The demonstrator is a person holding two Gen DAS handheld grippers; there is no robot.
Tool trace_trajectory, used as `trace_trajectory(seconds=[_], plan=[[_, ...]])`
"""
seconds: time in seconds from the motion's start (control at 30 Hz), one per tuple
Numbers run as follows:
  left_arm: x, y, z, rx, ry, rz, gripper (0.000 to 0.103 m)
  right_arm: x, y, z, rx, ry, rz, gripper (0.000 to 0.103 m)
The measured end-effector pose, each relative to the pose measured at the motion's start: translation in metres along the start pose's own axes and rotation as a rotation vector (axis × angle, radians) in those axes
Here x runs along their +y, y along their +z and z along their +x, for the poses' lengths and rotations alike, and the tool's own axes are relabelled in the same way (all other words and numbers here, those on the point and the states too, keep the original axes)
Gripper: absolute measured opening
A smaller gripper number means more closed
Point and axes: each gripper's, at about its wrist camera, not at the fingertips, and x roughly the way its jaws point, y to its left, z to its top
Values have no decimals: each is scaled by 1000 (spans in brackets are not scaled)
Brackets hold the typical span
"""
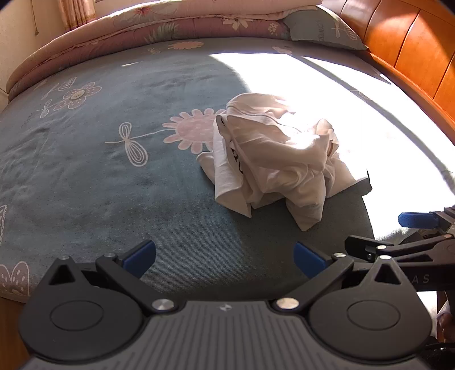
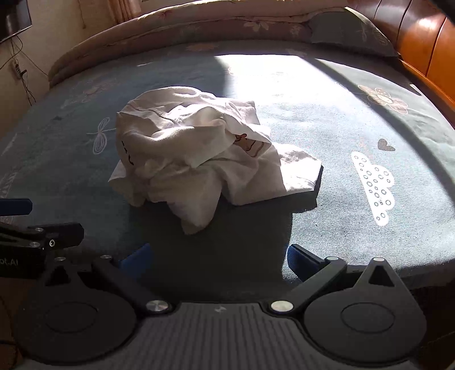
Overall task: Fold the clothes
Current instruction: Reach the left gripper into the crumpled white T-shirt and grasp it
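Note:
A crumpled white garment (image 1: 273, 153) with some black lettering lies in a heap on the blue-grey flowered bedsheet (image 1: 113, 170), partly in bright sunlight. In the right wrist view the same white garment (image 2: 199, 153) sits left of centre, a printed patch showing among its folds. My left gripper (image 1: 224, 256) is open, short of the heap and over the bed's near edge, nothing between its blue pads. My right gripper (image 2: 217, 260) is open too, just in front of the heap. Each gripper's fingers show at the edge of the other's view.
A folded floral quilt (image 1: 159, 25) lies along the far side of the bed, with a grey-green pillow (image 1: 321, 28) beside it. An orange wooden headboard (image 1: 412, 48) runs along the right. A curtain and wall stand at the far left.

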Motion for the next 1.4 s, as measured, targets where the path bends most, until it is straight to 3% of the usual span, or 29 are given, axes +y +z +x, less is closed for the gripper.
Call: trace_trajectory(seconds=[0.7, 0.97, 1.17, 1.4], plan=[[14, 43, 60, 38, -30, 29, 102, -11, 14, 35, 57, -3, 80, 103], [10, 65, 99, 44, 46, 94, 103, -30, 14, 37, 58, -21, 129, 103], [18, 62, 124, 83, 3, 70, 103, -39, 17, 39, 55, -26, 150, 103], [35, 52, 137, 57, -129, 36, 103, -49, 19, 43, 46, -9, 157, 103]])
